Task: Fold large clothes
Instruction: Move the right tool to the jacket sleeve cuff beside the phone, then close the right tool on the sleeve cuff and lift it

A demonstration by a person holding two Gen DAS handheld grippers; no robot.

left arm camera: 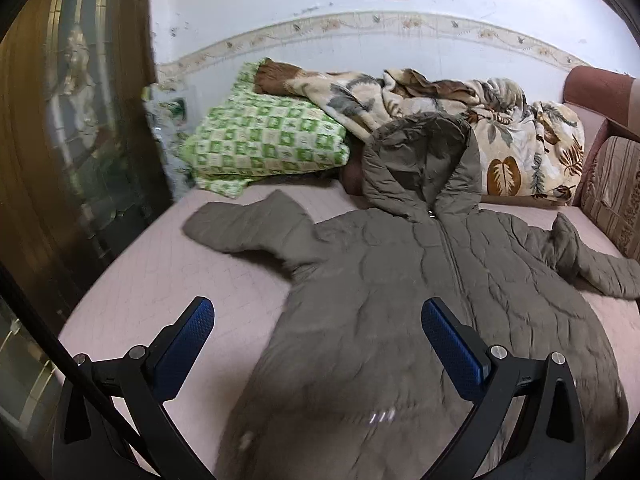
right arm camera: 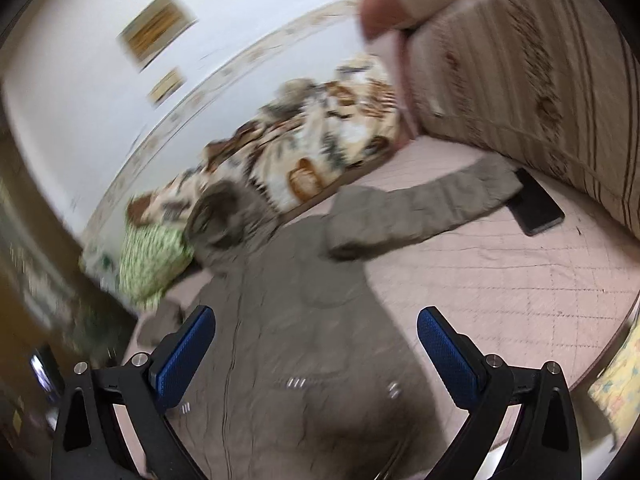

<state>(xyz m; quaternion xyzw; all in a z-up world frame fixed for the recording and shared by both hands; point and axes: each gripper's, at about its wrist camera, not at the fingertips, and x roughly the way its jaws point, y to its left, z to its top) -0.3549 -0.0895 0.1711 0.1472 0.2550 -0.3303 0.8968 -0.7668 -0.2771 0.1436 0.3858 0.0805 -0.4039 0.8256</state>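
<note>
An olive-brown quilted hooded jacket [left arm camera: 420,300] lies front up and zipped on the pink bed sheet [left arm camera: 160,280], both sleeves spread out, hood resting against the bedding behind. My left gripper [left arm camera: 318,312] is open and empty above the jacket's lower left side. In the right wrist view, which is blurred, the jacket [right arm camera: 304,340] lies below my right gripper [right arm camera: 316,320], which is open and empty over its lower body. Its right sleeve [right arm camera: 420,208] stretches toward the sofa cushion.
A green checked pillow [left arm camera: 260,140] and a leaf-print blanket [left arm camera: 500,128] lie at the bed's far side by the wall. A striped cushion [right arm camera: 520,80] borders the right. A dark phone [right arm camera: 536,208] lies by the sleeve end. A wooden door [left arm camera: 60,140] stands left.
</note>
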